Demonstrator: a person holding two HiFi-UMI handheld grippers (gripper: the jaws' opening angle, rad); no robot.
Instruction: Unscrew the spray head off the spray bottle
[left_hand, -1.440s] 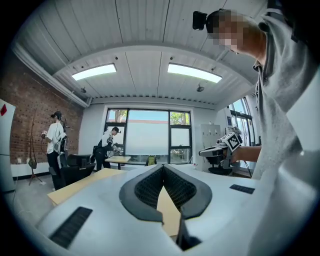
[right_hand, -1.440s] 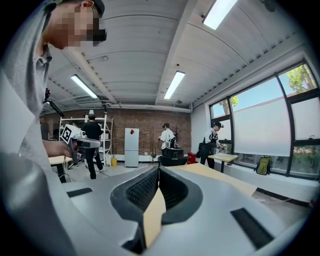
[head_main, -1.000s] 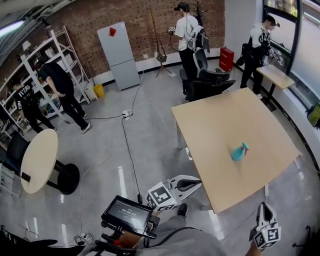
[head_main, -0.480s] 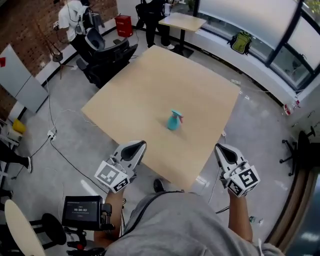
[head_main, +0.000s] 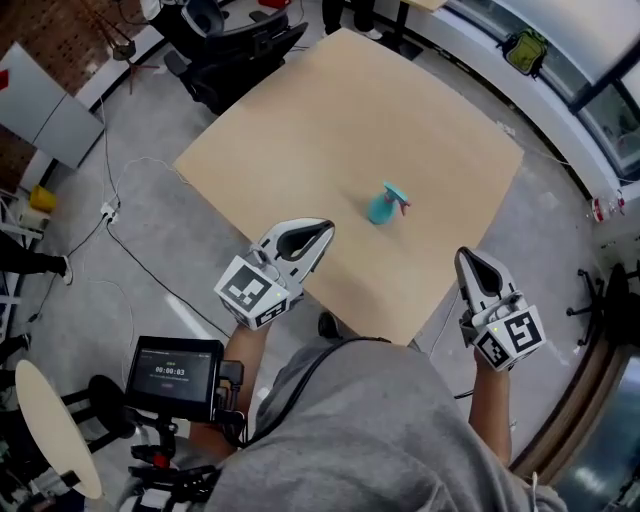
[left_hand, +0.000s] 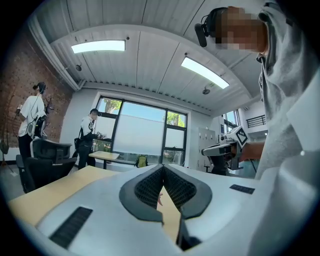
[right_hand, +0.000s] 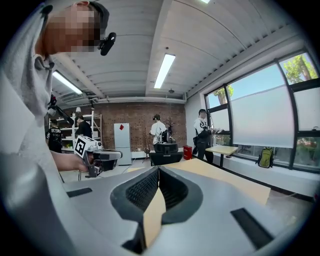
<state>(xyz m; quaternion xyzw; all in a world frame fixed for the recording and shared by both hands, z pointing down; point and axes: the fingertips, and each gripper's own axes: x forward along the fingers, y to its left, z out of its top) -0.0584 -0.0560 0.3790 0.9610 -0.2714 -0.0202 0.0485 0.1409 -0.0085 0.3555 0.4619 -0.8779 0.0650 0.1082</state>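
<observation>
Teal plastic spray bottle (head_main: 379, 210) upright mid-frame on wooden surface (head_main: 300, 130); looks light, slick, tippy. Brace body, twist collar under spray head (head_main: 397, 194). Left hand-held gripper (head_main: 323, 230), right hand-held gripper (head_main: 466, 257) closed, empty, well short of it

Open office: desks (head_main: 330, 130), swivel chairs (head_main: 238, 48)

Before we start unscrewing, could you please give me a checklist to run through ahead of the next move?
1. Spray bottle standing on the table: ok.
2. Spray head seated on the bottle: ok.
3. Left hand-held gripper open for a grasp: not ok, shut and empty.
4. Right hand-held gripper open: not ok, shut and empty.
5. Both at the bottle: not ok, both at the table's near edge, apart from it.
6. How tight the head is: cannot tell.
</observation>
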